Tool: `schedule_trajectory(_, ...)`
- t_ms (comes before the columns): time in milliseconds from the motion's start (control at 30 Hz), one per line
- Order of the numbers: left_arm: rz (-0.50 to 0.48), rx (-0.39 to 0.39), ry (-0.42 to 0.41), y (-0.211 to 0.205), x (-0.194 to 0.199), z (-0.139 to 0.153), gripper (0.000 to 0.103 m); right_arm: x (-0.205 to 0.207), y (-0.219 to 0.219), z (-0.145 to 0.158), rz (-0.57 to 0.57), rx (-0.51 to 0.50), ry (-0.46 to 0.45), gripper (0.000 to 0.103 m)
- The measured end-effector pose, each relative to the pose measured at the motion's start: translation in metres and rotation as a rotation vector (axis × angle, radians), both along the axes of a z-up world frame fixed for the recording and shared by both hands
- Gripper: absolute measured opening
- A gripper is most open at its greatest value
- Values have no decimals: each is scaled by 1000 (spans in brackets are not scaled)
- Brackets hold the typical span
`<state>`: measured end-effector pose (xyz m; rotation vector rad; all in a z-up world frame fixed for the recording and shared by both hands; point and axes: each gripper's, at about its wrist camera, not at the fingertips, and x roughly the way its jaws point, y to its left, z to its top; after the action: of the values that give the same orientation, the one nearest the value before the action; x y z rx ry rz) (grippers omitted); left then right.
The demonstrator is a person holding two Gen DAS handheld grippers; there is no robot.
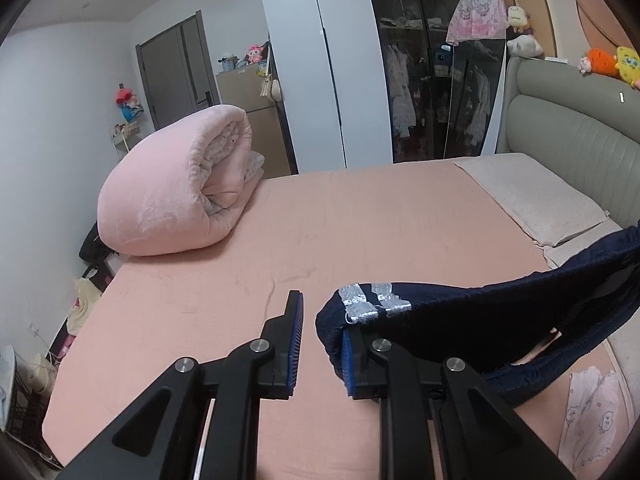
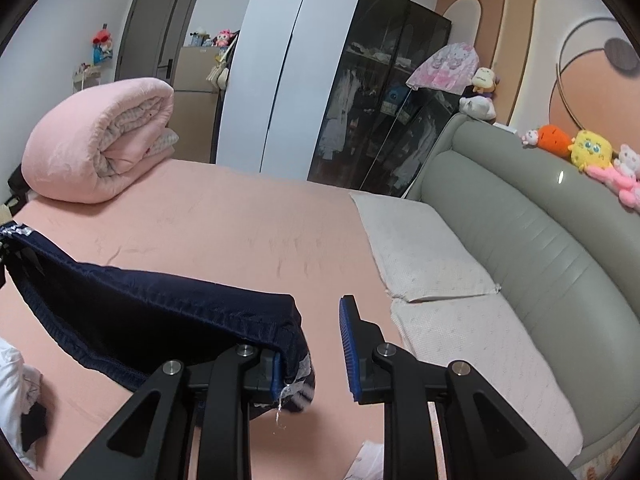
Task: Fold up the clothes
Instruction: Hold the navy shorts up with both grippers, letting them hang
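A navy garment (image 1: 500, 320) with silver stripes hangs stretched between the two claws above the pink bed (image 1: 320, 220). The left claw (image 1: 320, 344) stands parted, cloth draped over one finger. The right claw (image 2: 312, 356) does likewise.

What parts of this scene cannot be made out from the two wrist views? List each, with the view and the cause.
- Navy garment: left wrist view, its far end is cut off by the right frame edge; its lower part hides behind the gripper arms.
- Same garment, right wrist view: whether shorts or trousers cannot be told.
- Pale printed cloth: left wrist view, cropped by the corner.
- Wardrobe contents: right wrist view, dimmed by dark glass.
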<state>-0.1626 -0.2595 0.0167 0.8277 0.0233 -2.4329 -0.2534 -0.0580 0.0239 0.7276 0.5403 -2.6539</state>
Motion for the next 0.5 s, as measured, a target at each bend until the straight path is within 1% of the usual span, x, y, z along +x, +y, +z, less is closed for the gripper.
schedule_trajectory(200, 20, -23, 22, -10, -18, 8, 16, -24, -16, 14, 6, -2, 22, 21)
schedule_trajectory(333, 38, -36, 53, -16, -24, 11, 16, -31, -24, 22, 7, -13, 59, 21)
schedule_trajectory(433, 51, -11, 70, -20, -20, -3, 16, -33, -27, 13, 6, -23, 55, 21)
schedule_trajectory(500, 54, 12, 59, -21, -16, -21, 16, -32, -27, 0, 7, -24, 49, 21)
